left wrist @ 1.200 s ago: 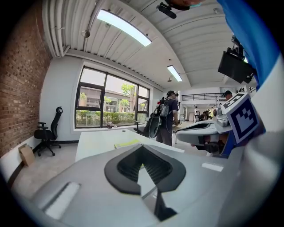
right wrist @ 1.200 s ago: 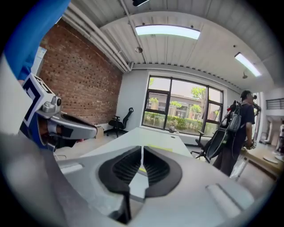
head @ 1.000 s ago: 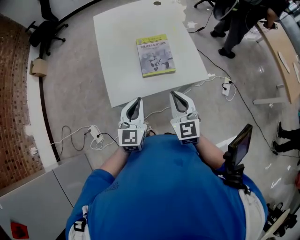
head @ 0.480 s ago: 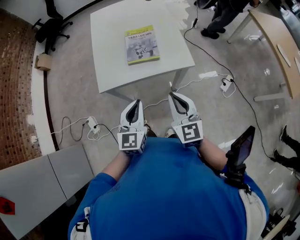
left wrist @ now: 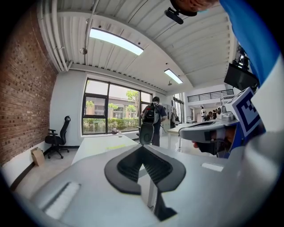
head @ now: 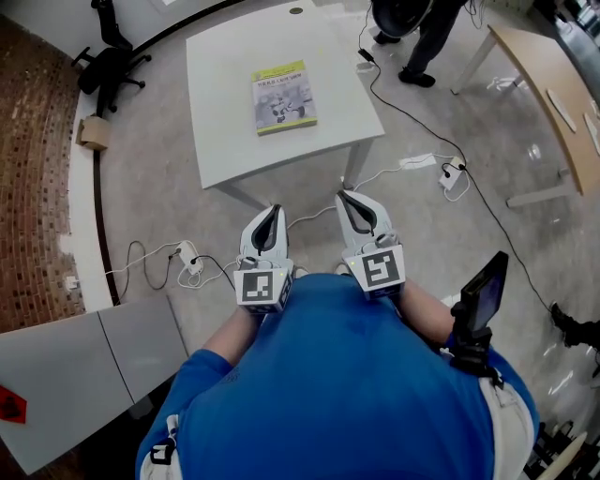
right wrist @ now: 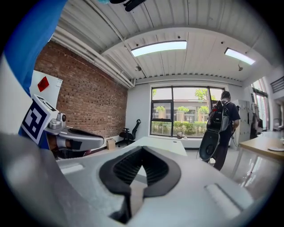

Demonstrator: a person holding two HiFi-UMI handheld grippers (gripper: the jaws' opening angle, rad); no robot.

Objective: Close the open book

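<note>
The book [head: 283,97] lies closed, cover up, on the white table [head: 225,141] in the head view. Both grippers are held side by side close to the person's body, short of the table's near edge and well apart from the book. My left gripper [head: 273,212] is shut with nothing between its jaws, and its tips meet in the left gripper view [left wrist: 143,146]. My right gripper [head: 345,198] is likewise shut and empty, its tips together in the right gripper view [right wrist: 142,149]. Both point nearly level toward the table [right wrist: 162,144].
A person with a backpack [head: 422,28] stands beyond the table's far right corner. Cables and a power strip [head: 187,258] lie on the floor at the left, more cables [head: 427,164] at the right. An office chair [head: 108,61], a cardboard box [head: 92,131] and a wooden desk [head: 548,84] stand around.
Both grippers have drawn back a little from the table's near edge, still shut. The book lies unmoved. The people at the top right have walked further off.
</note>
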